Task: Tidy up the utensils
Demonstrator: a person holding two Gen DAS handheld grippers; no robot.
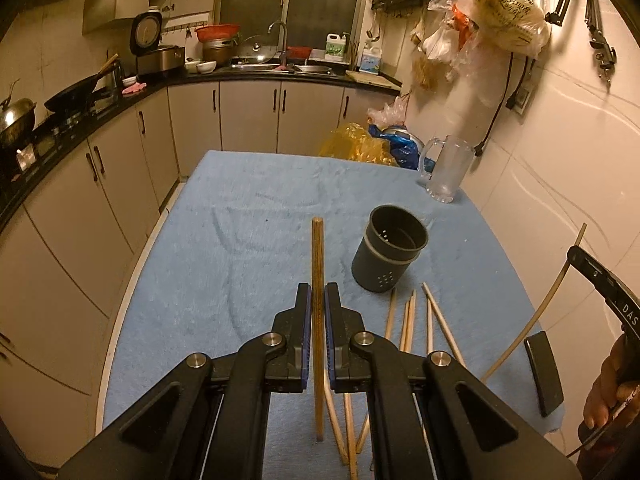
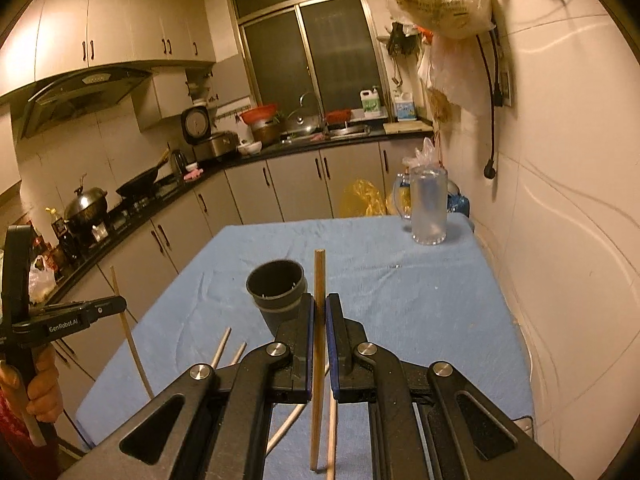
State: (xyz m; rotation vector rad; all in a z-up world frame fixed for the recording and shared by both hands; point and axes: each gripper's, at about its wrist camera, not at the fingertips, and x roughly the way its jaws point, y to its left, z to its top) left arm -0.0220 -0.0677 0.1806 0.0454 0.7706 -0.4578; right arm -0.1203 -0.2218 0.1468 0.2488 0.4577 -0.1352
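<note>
Both claws are loaded, so the step in hand looks like carrying chopsticks to the holder. In the left wrist view the left gripper (image 1: pixel 318 304), low centre, is clamped on a chopstick (image 1: pixel 317 264) standing upright, with the dark utensil holder (image 1: pixel 389 254) right of centre on the blue cloth (image 1: pixel 240 248) and loose chopsticks (image 1: pixel 412 320) lying below it. In the right wrist view the right gripper (image 2: pixel 319 316) likewise pinches its own stick (image 2: pixel 319 280), the holder's mouth sitting just left. Next, each stick likely needs its lower end brought over the rim before release.
</note>
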